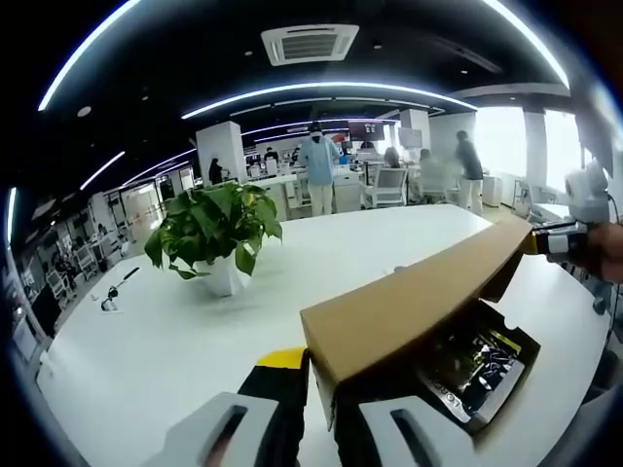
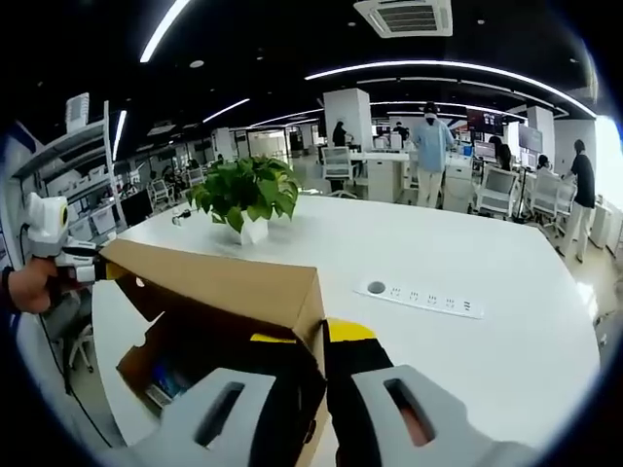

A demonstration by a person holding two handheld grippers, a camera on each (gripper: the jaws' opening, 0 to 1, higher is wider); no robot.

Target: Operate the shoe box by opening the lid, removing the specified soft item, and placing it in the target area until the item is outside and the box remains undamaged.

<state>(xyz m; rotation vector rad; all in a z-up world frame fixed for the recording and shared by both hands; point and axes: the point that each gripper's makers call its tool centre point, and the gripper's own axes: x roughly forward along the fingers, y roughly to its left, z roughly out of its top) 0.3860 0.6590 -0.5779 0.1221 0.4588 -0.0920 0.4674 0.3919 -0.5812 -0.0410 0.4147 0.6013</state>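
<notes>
You had the brown cardboard shoe box (image 1: 458, 321) on the large white table (image 1: 175, 341), with its lid (image 1: 409, 302) raised and a gripper pinching each end of that lid's edge.

In the left gripper view, your left gripper (image 1: 316, 409) rose from the bottom with its grey jaws and black-and-yellow pads closed on the near corner of the lid. Under the lifted lid the box stood open, and dark contents with bits of blue and green print (image 1: 477, 365) lay inside; I could not make out which of them was the soft item, so all I can say is that whatever was in there was still inside the box. At the far right end of the lid you could see your right gripper (image 1: 560, 238), held in a hand (image 1: 608, 253), clamped on the other corner.

In the right gripper view, your right gripper (image 2: 321, 389) had its jaws drawn together on the lid's corner, the cardboard caught between the pads. Your left gripper (image 2: 83, 263) showed at the far left, clenched on the opposite end.

A green leafy plant in a white pot (image 1: 214, 233) stood on the table beyond the box, well apart from it. A white power strip (image 2: 419, 295) lay flat on the table surface, to the right of the box in the right gripper view. People stood among desks and chairs in the office behind.
</notes>
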